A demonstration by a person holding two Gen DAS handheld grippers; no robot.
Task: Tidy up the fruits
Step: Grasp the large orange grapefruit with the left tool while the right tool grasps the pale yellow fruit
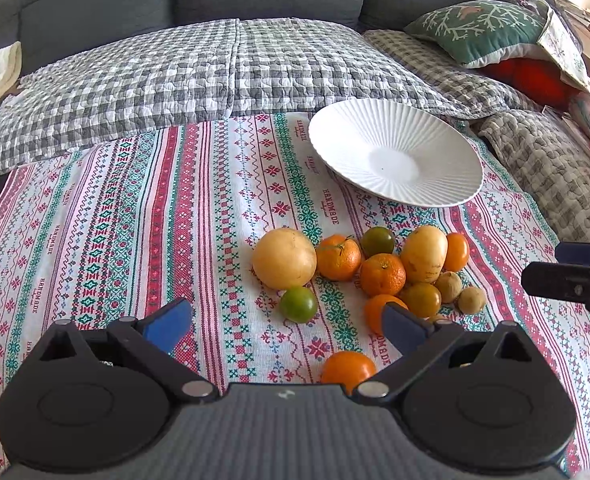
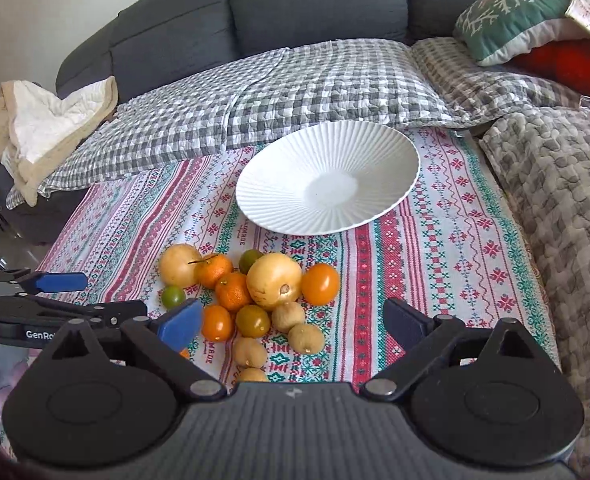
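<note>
On my left I have the left tongs (image 1: 283,324) released, jaws wide with nothing between them, hovering over the patterned cloth (image 1: 135,216). The cloth carries the word "HANDMADE" woven along several stripes, readable in both views. From the right wrist view the left tongs show a white label that reads "GenRo" before my own housing cuts it off (the rest I cannot read).

Further right lies the fruit pile (image 1: 375,272): a big yellow fruit (image 1: 284,258), two mandarins (image 1: 338,257), a green lime (image 1: 298,304), small brown fruits (image 1: 471,300) and orange ones, all loose on the cloth, none on the white ribbed plate (image 1: 395,152) just behind them. One orange fruit (image 1: 347,370) is half hidden behind my left tongs' body.

The right tongs (image 2: 293,322) are also released, over the near edge of the pile, gripping nothing. At far right a green cushion (image 1: 479,28) is cut off by the frame.
</note>
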